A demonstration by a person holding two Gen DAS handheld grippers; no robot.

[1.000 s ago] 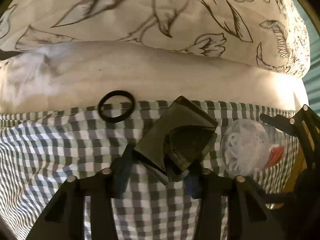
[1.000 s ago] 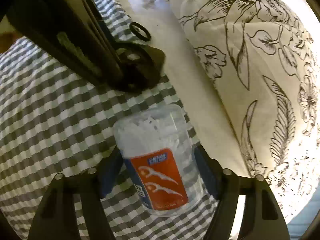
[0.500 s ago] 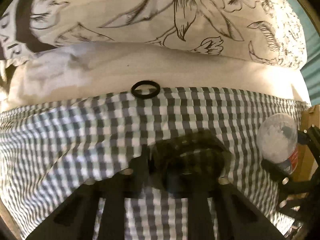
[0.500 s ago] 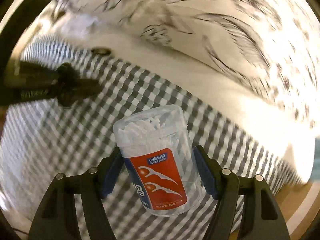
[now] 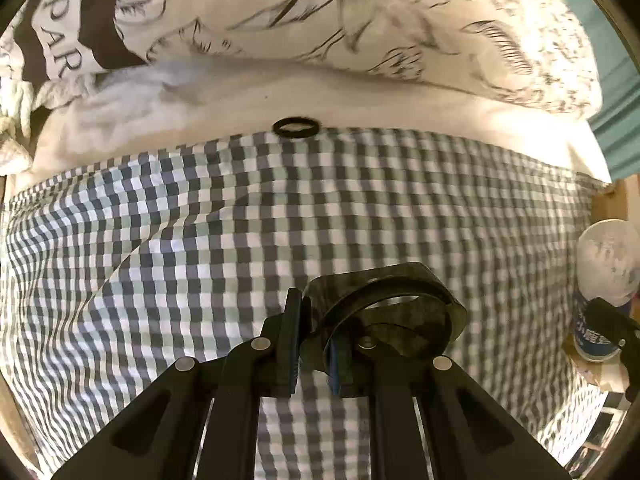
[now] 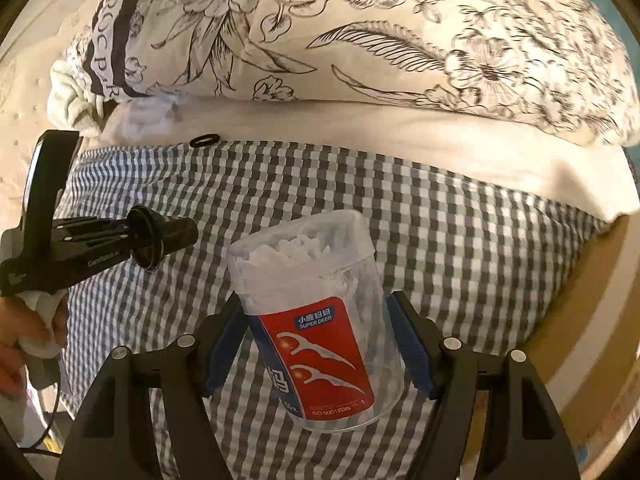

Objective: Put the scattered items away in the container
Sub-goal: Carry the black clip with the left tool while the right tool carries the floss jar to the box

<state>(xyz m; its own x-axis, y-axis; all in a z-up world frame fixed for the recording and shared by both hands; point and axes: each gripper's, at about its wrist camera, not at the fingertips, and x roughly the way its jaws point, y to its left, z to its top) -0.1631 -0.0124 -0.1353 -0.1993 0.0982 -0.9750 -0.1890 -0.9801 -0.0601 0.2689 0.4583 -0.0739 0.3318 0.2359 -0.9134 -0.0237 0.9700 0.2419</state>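
Note:
My left gripper (image 5: pixel 314 344) is shut on a dark smoky plastic case (image 5: pixel 392 312) with a round part inside, held above the checked cloth (image 5: pixel 200 248). The right wrist view shows that gripper (image 6: pixel 160 236) from the side at the left, still pinching the case (image 6: pixel 146 240). My right gripper (image 6: pixel 318 348) is shut on a clear jar of white floss picks (image 6: pixel 312 288) with a red label, its blue pads pressing both sides. The jar (image 5: pixel 606 264) also shows at the right edge of the left wrist view. A black ring (image 5: pixel 296 127) lies at the cloth's far edge.
A floral pillow (image 6: pixel 360 32) and a cream sheet (image 5: pixel 320 96) lie beyond the checked cloth. A pale towel (image 6: pixel 68 92) is bunched at the far left. A wooden edge (image 6: pixel 592 300) runs along the right. A hand (image 6: pixel 24 344) holds the left gripper.
The left jaws closed on the dark case and lifted it off the cloth. Both grippers rose and drew back from the pillow. The right gripper rolled with the jar still in it.

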